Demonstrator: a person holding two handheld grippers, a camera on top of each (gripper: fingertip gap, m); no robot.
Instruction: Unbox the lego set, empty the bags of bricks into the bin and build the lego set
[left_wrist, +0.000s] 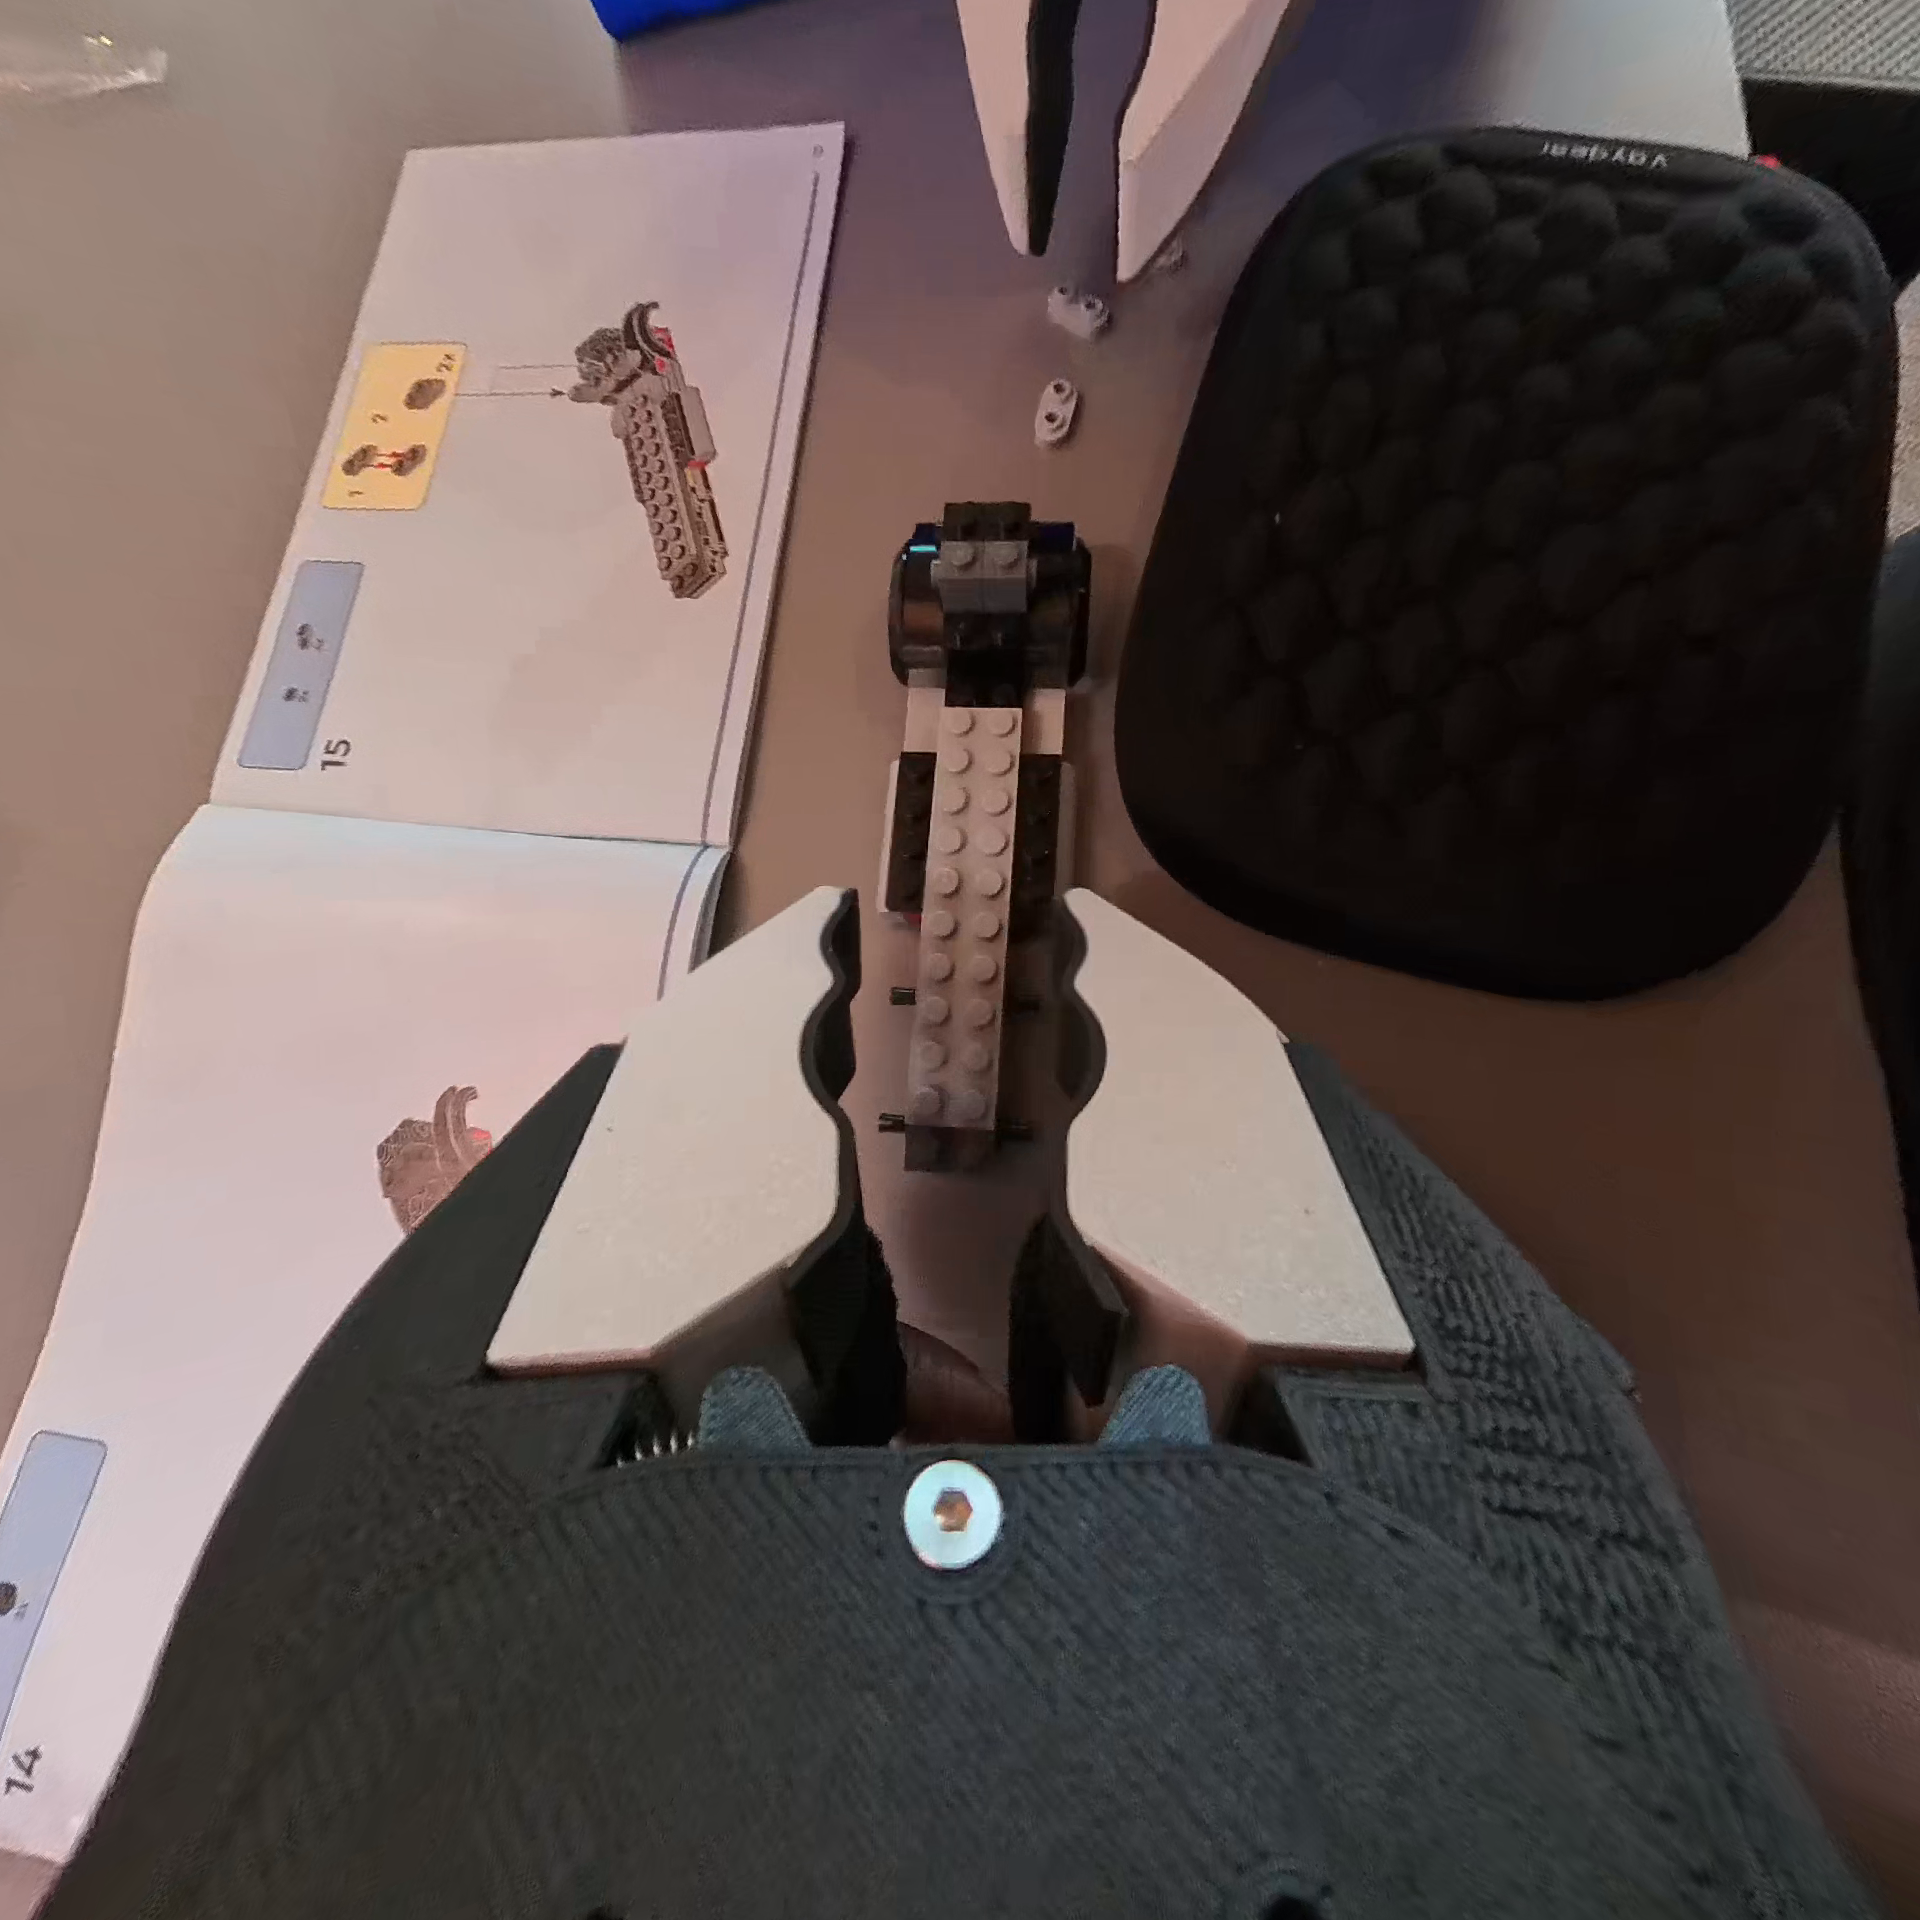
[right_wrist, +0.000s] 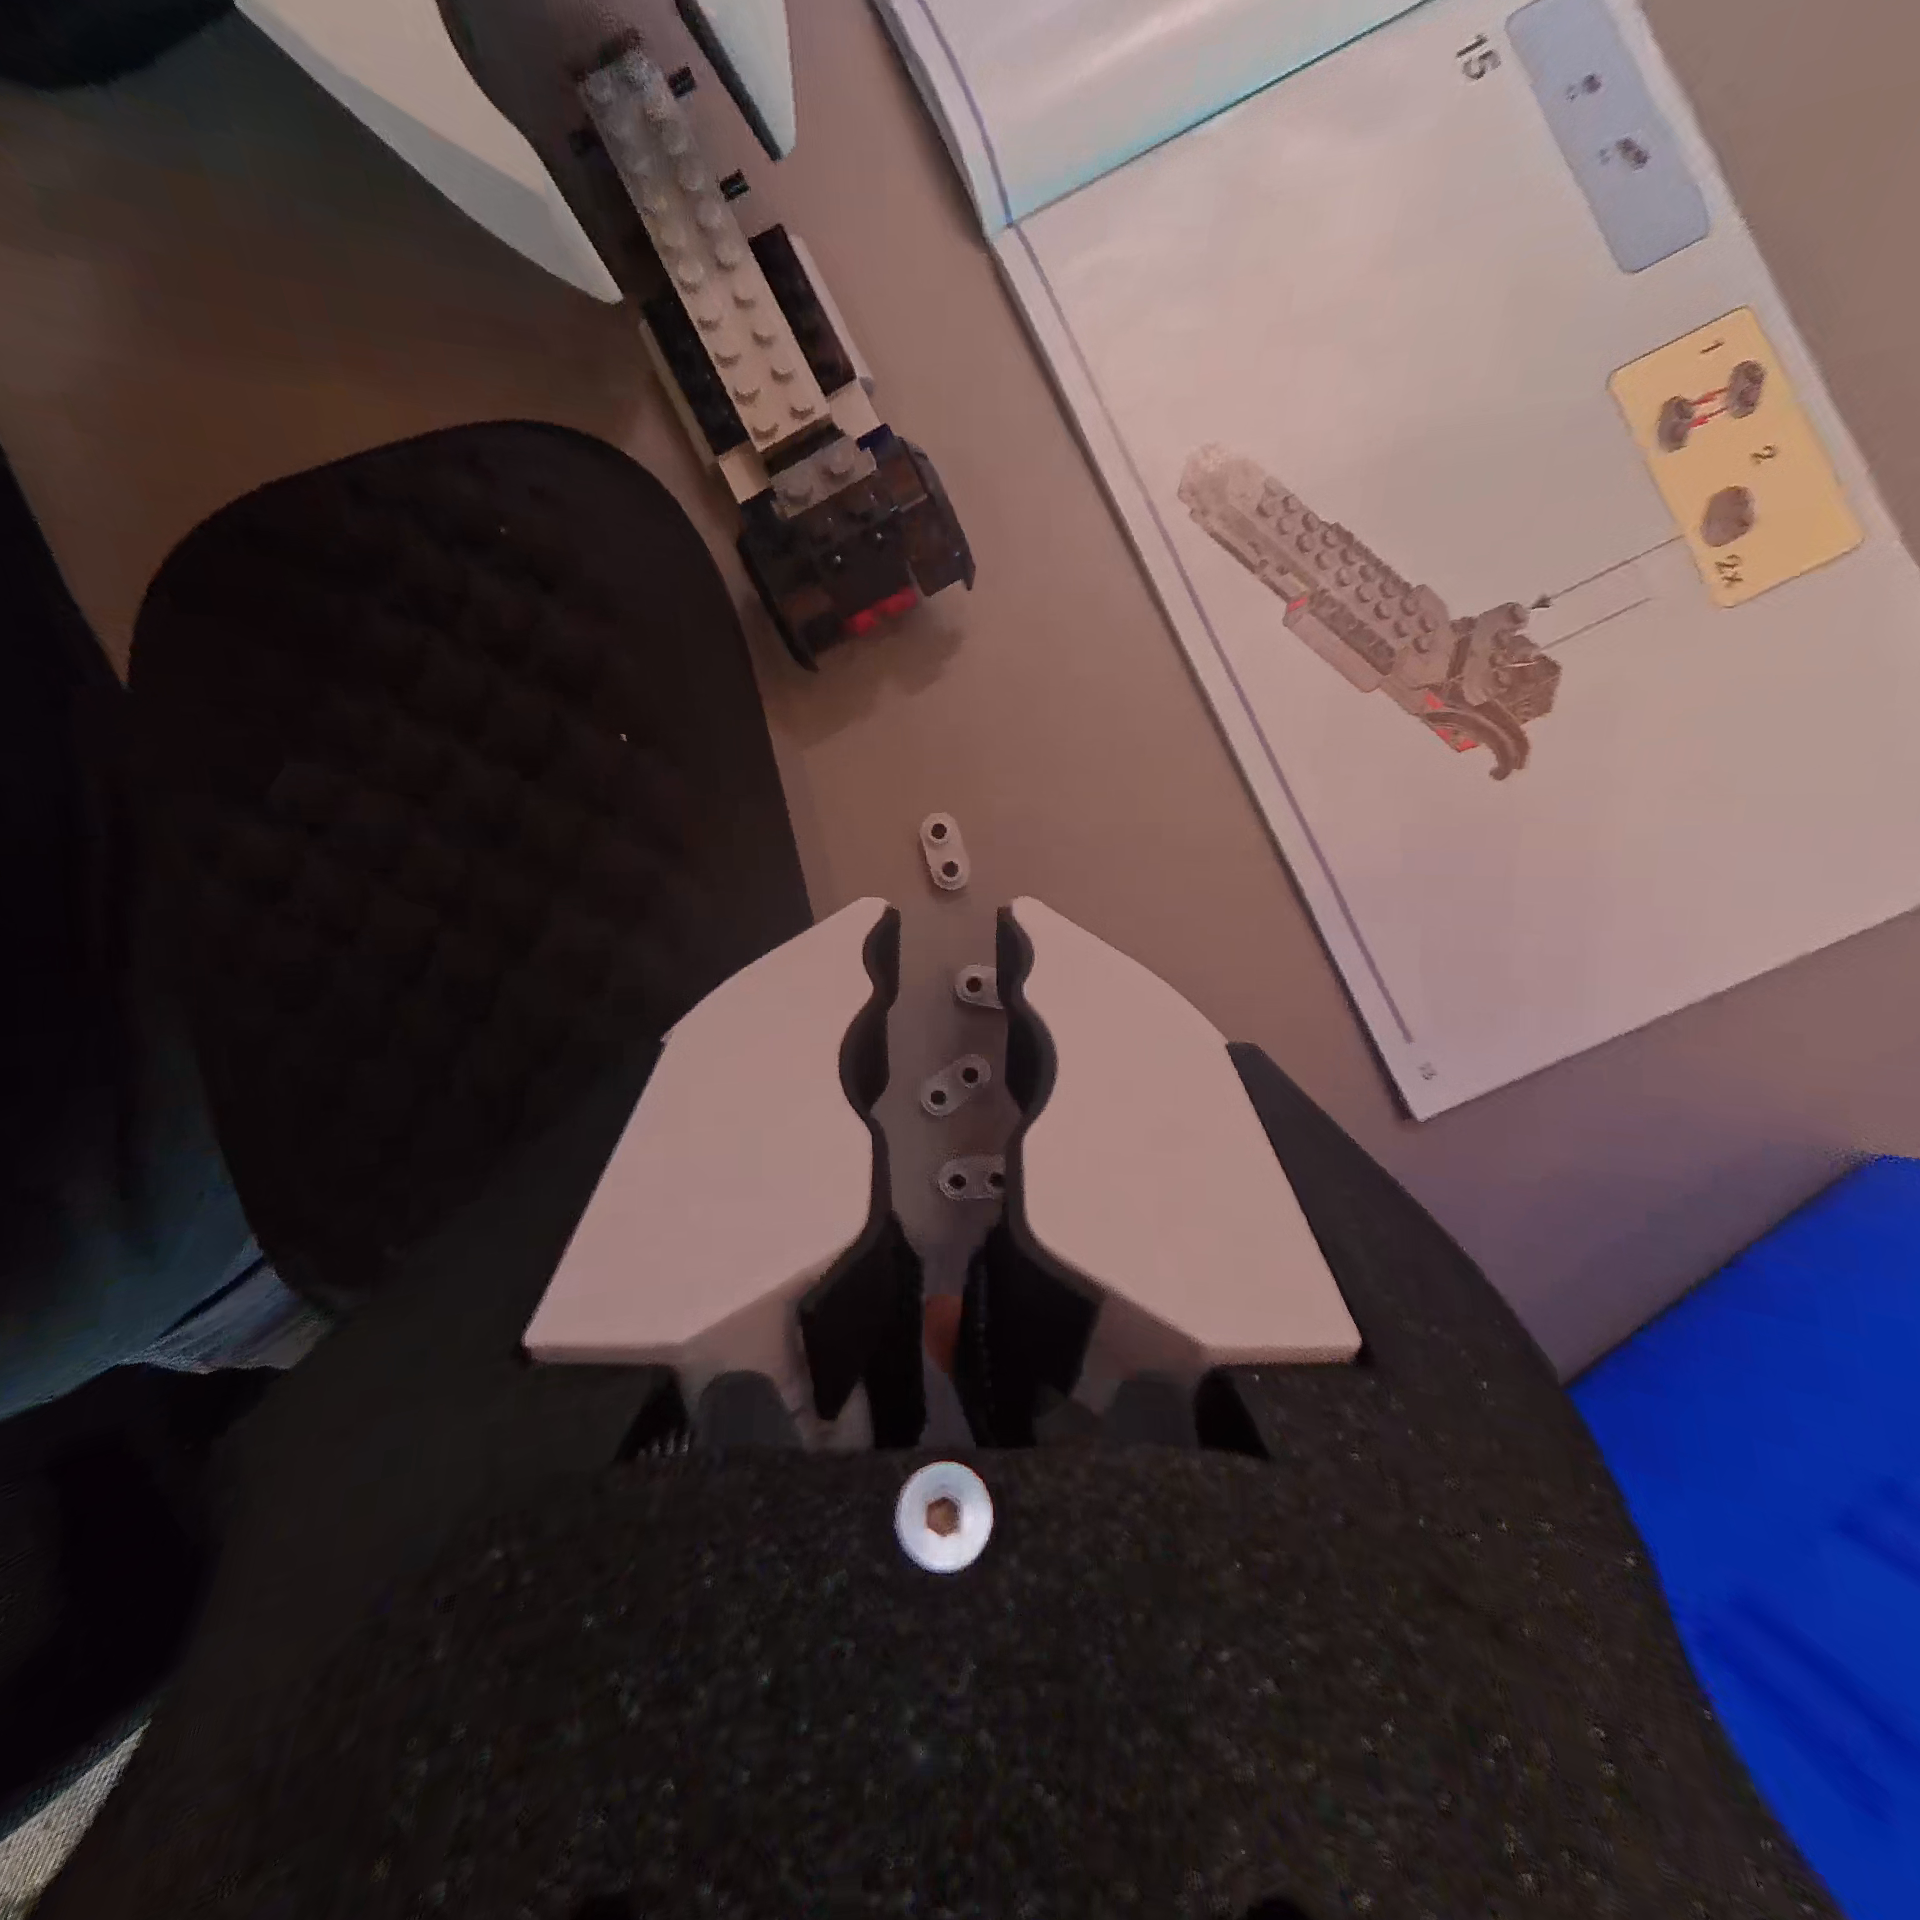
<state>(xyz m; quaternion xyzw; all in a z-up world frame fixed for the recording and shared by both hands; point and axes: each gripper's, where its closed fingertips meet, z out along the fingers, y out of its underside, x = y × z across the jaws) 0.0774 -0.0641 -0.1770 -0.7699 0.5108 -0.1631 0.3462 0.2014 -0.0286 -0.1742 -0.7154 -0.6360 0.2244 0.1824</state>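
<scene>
The partly built lego model (left_wrist: 971, 831), a long grey studded plate on black and white bricks with a dark front end, lies on the table. My left gripper (left_wrist: 961, 914) is open and straddles its rear end, with table showing between the fingers and the plate. The model also shows in the right wrist view (right_wrist: 748, 343). Several small grey two-hole pieces (right_wrist: 951, 1086) lie in a row on the table. My right gripper (right_wrist: 945, 920) hovers over them, narrowly open and empty. It shows in the left wrist view (left_wrist: 1081, 249) beyond the model, near two of the pieces (left_wrist: 1077, 309).
The open instruction booklet (left_wrist: 582, 468) lies left of the model; it also shows in the right wrist view (right_wrist: 1455, 520). A black bumpy cushion pad (left_wrist: 1507, 551) lies right of the model. A blue bin (right_wrist: 1766, 1507) is behind my right gripper. A clear plastic bag (left_wrist: 83, 62) lies far left. My hands' fingertips stand some 15 cm from each other.
</scene>
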